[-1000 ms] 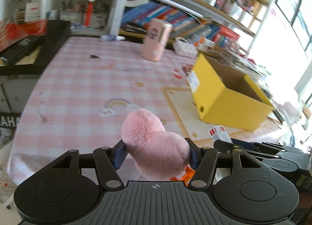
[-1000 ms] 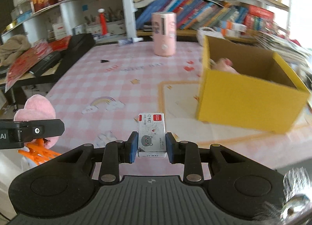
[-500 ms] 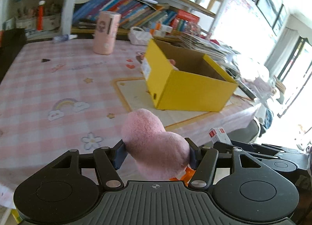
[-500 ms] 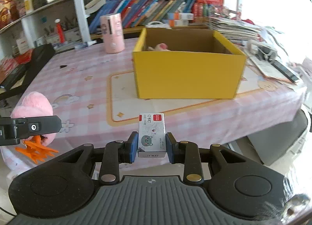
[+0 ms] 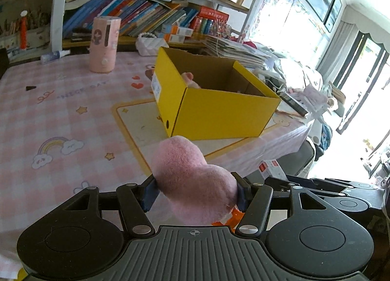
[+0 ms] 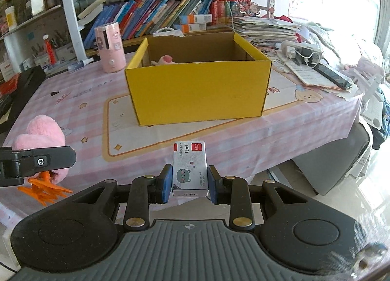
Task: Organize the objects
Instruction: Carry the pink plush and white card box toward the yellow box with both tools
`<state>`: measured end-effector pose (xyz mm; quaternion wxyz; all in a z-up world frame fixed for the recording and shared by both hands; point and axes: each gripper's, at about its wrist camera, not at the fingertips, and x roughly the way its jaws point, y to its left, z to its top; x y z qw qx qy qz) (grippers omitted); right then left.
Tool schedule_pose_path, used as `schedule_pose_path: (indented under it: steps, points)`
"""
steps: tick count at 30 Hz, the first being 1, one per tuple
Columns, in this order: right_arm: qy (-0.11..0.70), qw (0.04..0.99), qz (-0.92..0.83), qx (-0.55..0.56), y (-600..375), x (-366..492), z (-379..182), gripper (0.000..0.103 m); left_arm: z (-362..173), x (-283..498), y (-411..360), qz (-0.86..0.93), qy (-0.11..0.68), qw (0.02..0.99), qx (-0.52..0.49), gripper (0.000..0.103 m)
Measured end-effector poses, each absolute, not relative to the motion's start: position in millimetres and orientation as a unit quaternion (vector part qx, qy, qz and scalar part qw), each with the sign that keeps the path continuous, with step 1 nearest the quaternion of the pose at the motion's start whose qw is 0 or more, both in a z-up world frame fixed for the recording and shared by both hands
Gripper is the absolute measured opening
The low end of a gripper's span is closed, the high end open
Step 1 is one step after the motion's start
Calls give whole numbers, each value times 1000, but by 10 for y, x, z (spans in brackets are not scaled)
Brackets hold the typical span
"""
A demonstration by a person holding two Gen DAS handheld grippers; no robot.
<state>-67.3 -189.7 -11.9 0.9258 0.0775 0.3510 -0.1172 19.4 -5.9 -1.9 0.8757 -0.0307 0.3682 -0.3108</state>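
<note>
Both grippers are loaded and held off the near edge of the counter (image 6: 73, 100), short of the yellow box (image 6: 197, 93) that sits on the pale mat toward the counter's right side. The left gripper (image 5: 195, 189) has its jaws clamped on a pink plush toy (image 5: 192, 178), which bulges well above and ahead of the pads, with orange feet just showing below it. The right gripper (image 6: 189, 179) has its jaws clamped on the sides of a small staple box (image 6: 189, 166), upright and square between the pads. The yellow box stands open, its near wall facing the right wrist camera, and a small pink plush item (image 6: 164, 59) already lies in its far left corner. The step in hand appears to be carrying both things to the box and dropping them in. To do it well, each gripper probably needs to rise enough that its load passes over the near rim rather than knocking the wall, since the cardboard looks light and could slide on the cloth. Bringing the two in one after the other would likely keep the grippers from crowding each other over the opening. The plush is soft and will spring free as soon as the jaws part, so it can be let go from just above the floor; the staple box is better lowered close to the bottom in the free right half, so it lands flat.
</note>
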Motion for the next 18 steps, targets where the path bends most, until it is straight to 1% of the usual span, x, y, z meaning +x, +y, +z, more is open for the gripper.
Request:
schedule_pose_path:
  steps: [6,11,18]
  points:
    - [353,924,-122,83,-2001,-617,-137,28,-13,263,-194,-317,366,875,-21,60]
    - [352,923,-125,88,-2129,-529,-130,28,75,335,-324,-323,344,882,-3,61]
    - [312,938,-129,82,-2368,-272,95,28,340,556,-574,-338,298,892,-5,61]
